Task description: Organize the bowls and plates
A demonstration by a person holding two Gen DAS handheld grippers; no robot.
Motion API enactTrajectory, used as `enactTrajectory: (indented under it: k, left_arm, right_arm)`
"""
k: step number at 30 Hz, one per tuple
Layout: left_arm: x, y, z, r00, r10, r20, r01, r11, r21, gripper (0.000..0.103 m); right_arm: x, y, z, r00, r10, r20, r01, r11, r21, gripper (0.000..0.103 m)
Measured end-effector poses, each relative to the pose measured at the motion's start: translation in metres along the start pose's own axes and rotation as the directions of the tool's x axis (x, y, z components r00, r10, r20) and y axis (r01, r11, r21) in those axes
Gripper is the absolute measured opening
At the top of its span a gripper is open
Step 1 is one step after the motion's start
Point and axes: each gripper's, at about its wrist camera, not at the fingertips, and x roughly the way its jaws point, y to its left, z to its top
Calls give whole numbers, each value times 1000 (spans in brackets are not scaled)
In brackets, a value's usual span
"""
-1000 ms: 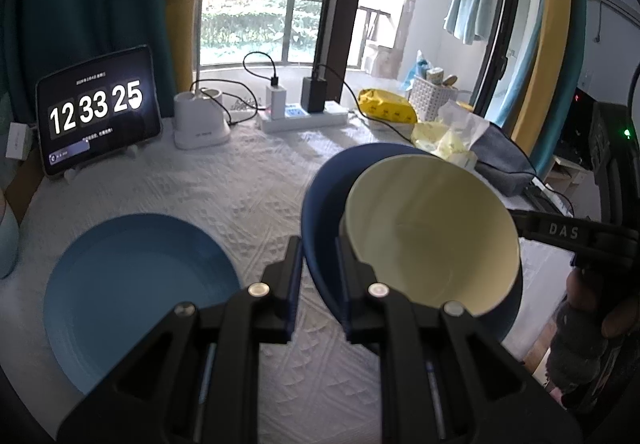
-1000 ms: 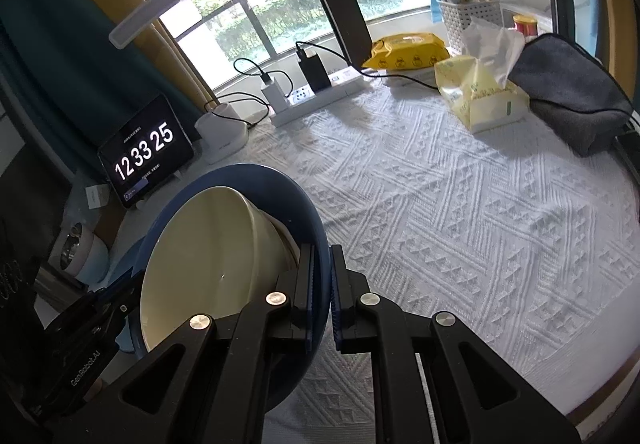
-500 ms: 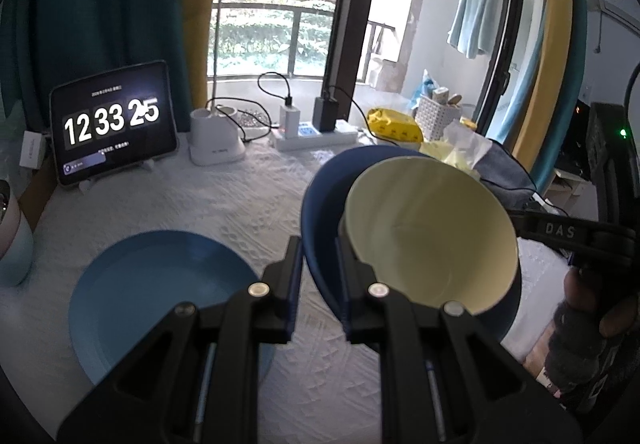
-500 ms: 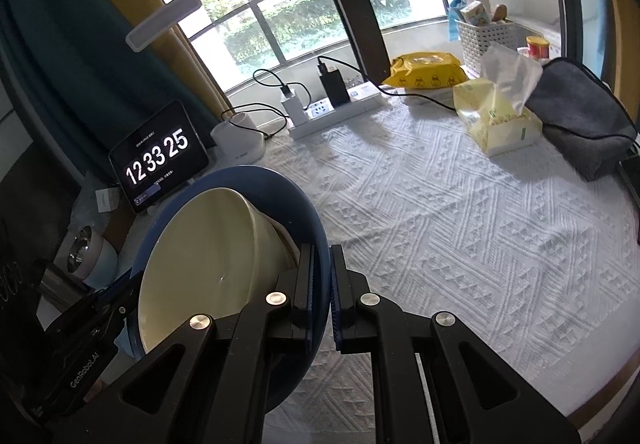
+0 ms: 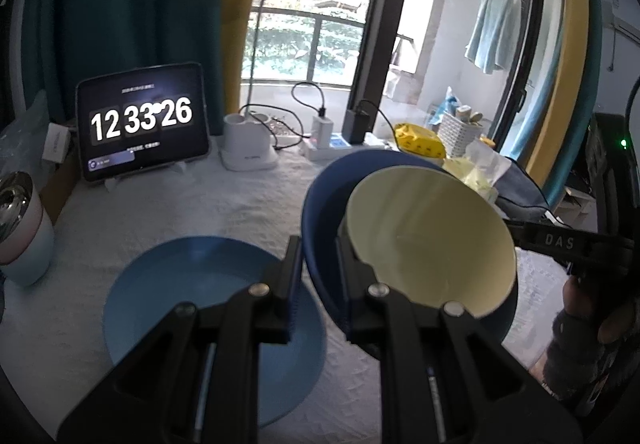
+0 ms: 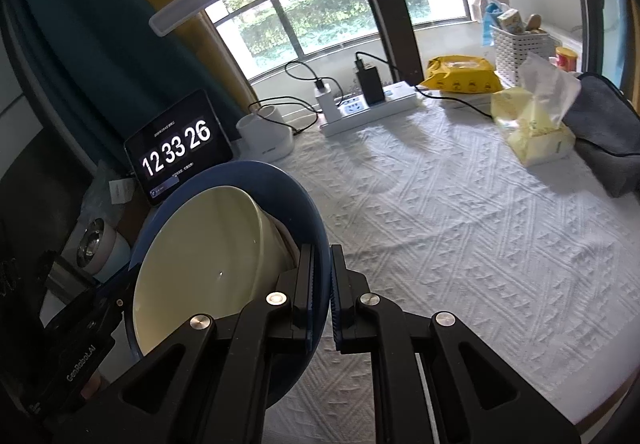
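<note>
Lifted nearer the blue plate (image 5: 212,308), both grippers' fingers (image 5: 294,276) clamp the dark bowl (image 5: 324,204), half-hiding it.

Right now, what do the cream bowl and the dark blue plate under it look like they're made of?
Cream bowl: smooth, thin-walled, soft sheen with a small glint; likely melamine or plastic, possibly glazed ceramic. Dark blue plate: matte, uniform colour, thin rim; looks like plastic, though I can't be sure.

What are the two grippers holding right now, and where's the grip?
Both hold the dark blue plate by its rim, on opposite sides: left gripper, right gripper. The cream bowl rides on it, ungripped.
</note>
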Motion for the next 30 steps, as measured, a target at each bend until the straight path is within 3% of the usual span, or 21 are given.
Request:
enactTrajectory:
  k: [30]
  left_arm:
    - [-32, 96, -22, 992, 125, -9, -125, 983, -133, 15]
  right_arm:
    - [64, 97, -13, 990, 84, -117, -96, 990, -101, 10]
